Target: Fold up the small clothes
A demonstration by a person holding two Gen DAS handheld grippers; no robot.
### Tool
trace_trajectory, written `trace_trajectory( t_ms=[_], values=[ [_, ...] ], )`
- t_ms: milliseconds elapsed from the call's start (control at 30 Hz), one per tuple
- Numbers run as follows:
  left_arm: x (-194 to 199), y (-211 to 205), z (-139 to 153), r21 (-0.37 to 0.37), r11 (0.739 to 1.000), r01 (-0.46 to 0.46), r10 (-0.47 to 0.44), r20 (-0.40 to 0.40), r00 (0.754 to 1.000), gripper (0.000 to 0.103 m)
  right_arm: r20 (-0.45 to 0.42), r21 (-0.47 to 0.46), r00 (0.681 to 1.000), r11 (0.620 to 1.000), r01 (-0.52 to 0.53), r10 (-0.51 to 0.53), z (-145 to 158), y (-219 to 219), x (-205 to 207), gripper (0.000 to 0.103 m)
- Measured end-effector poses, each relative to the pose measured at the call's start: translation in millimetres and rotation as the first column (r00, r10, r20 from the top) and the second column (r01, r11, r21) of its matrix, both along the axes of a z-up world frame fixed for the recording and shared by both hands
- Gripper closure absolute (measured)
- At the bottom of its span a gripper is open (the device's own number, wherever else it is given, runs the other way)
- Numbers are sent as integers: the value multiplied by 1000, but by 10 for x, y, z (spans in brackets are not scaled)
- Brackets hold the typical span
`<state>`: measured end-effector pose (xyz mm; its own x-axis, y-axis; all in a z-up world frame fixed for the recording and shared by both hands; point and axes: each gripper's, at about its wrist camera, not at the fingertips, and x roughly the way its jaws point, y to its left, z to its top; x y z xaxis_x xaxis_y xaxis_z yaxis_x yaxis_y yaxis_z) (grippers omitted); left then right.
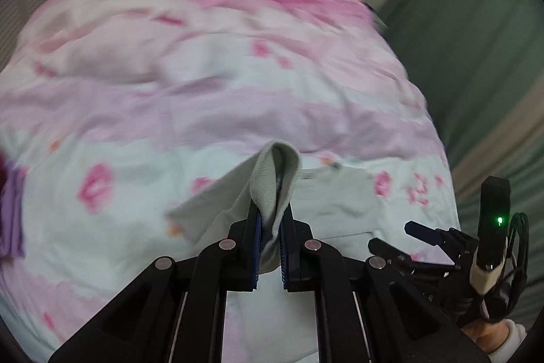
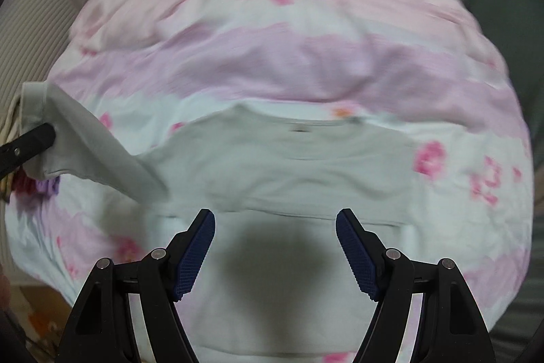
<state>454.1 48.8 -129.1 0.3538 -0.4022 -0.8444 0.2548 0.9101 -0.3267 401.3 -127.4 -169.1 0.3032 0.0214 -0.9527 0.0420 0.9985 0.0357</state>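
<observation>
A pale grey-green long-sleeved shirt (image 2: 272, 165) lies flat on a pink and white flowered quilt (image 2: 272, 56). My left gripper (image 1: 272, 220) is shut on the shirt's left sleeve cuff (image 1: 272, 172) and holds it lifted above the quilt. In the right wrist view that sleeve (image 2: 102, 145) stretches up to the left gripper's finger (image 2: 34, 138) at the left edge. My right gripper (image 2: 275, 220) is open and empty, hovering over the shirt's lower body. It also shows in the left wrist view (image 1: 401, 235) at the right, open.
The quilt (image 1: 204, 73) covers a bed. A purple garment (image 1: 12, 213) lies at the left edge of the bed. A green curtain (image 1: 476, 39) hangs on the right. A ribbed wall (image 2: 30, 39) is on the left.
</observation>
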Motion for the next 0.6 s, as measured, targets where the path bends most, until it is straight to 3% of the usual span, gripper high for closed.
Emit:
trace_trajectory(
  t_ms=[167,333,600],
  values=[
    [31,-933,-98,30,996,81,-80,-28,996,92,7,-15,994,994,112,-111,29,-758,-269,28],
    [2,-1852,-527,68,987,148,-139,-115,984,92,-27,-5,975,975,222,-222,-74,-1489,-589,28],
    [-84,-2627,-1180,169,970,176,-138,-215,967,92,-94,-39,961,966,257,-260,-384,-2268,-959,28]
  ],
)
